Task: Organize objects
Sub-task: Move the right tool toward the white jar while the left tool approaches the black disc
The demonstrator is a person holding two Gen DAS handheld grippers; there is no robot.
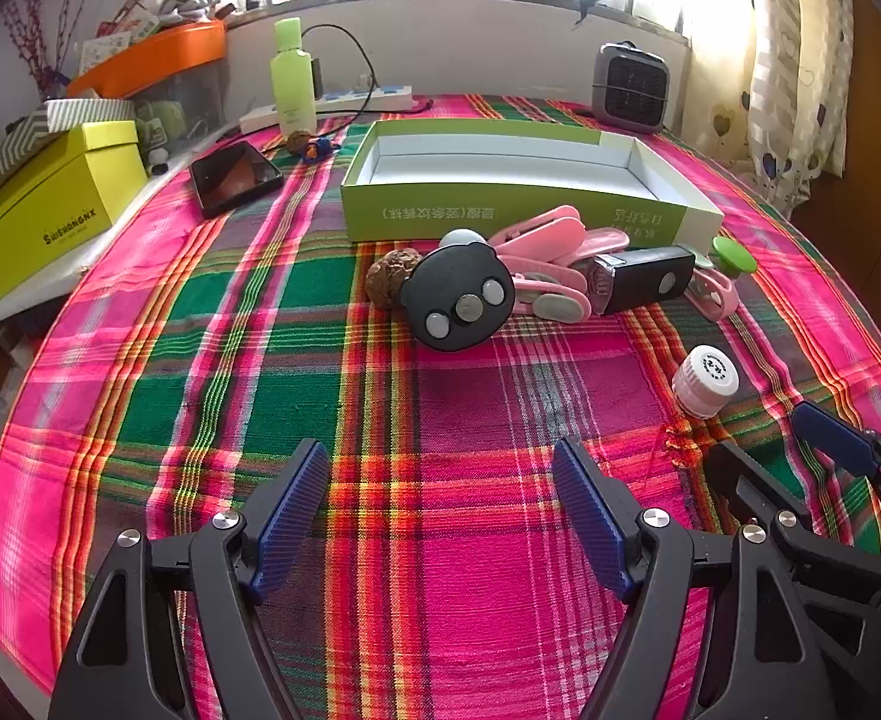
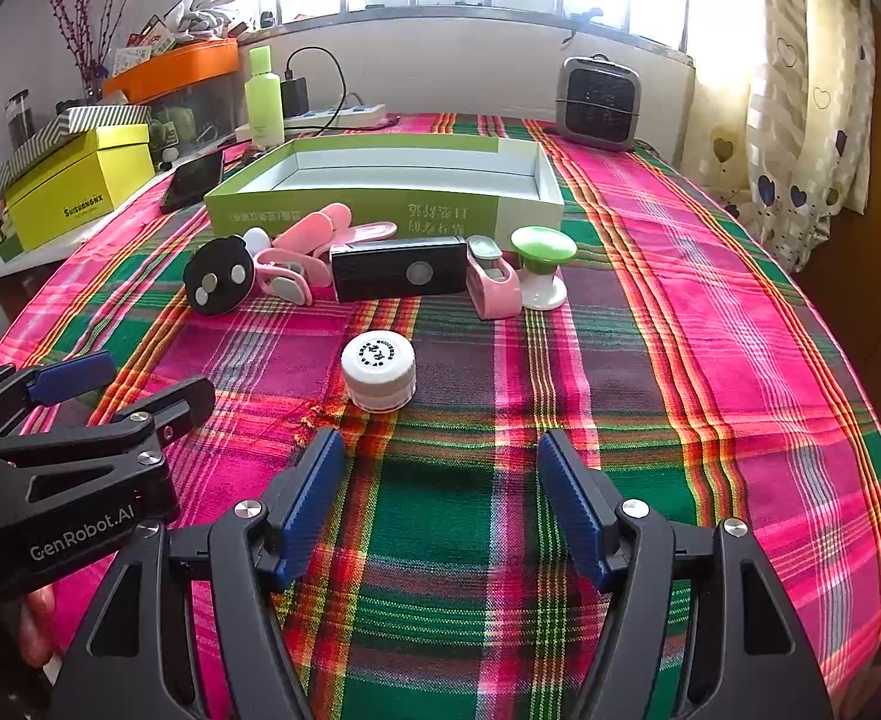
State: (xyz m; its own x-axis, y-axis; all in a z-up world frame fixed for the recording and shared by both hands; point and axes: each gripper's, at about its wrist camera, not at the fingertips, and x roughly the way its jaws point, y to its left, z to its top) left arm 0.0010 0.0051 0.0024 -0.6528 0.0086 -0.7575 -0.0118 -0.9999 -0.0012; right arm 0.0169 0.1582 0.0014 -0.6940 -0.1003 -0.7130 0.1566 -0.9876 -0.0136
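Through my left wrist camera, my left gripper [image 1: 440,516] hangs over bare plaid cloth [image 1: 200,360], jaws spread wide with nothing between them. The landmark is the open green box [image 1: 500,213]. Just in front of its near wall lies the clutter to be sorted: a black bear-shaped piece [image 1: 458,300], a walnut [image 1: 385,277] touching it, pink clips [image 1: 545,258] and a black rectangular case [image 1: 644,279]. A white bottle cap [image 1: 707,381] sits apart, nearer me.

Through my right wrist camera, my right gripper [image 2: 440,504] is likewise spread and empty. The cap [image 2: 378,370] lies between me and the box, nearest my fingers. I judge it the easiest first pick: centre over it, close across its ribbed side, lift clear of the box wall, then release inside.
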